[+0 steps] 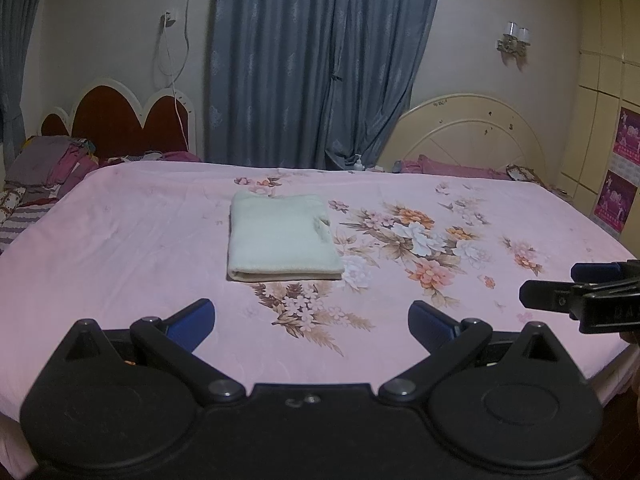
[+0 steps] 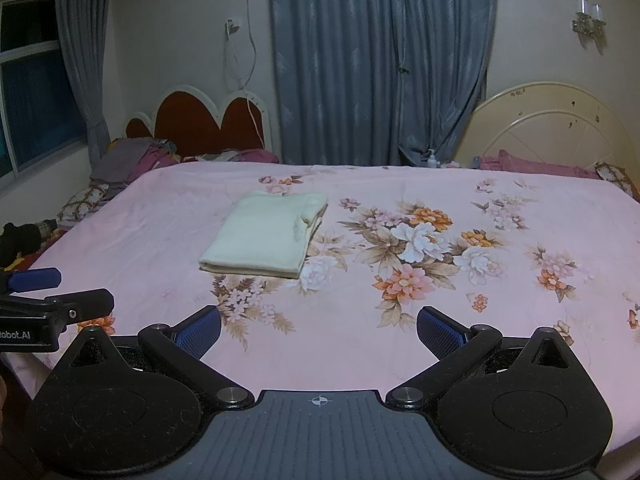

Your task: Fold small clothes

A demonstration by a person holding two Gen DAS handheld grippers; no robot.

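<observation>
On the pink floral sheet (image 1: 140, 240), a cream garment (image 1: 282, 238) is lying folded into a thick, soft rectangle, mid-bed. The left gripper (image 1: 312, 322) and right gripper (image 2: 318, 330) are hovering nearer, both spread wide, gripping nothing. Grey curtains (image 1: 320, 60) are hanging behind

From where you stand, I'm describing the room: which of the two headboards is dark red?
The scalloped headboard at the far left, with dark red panels in a white frame. The round headboard at the far right is plain cream.
</observation>
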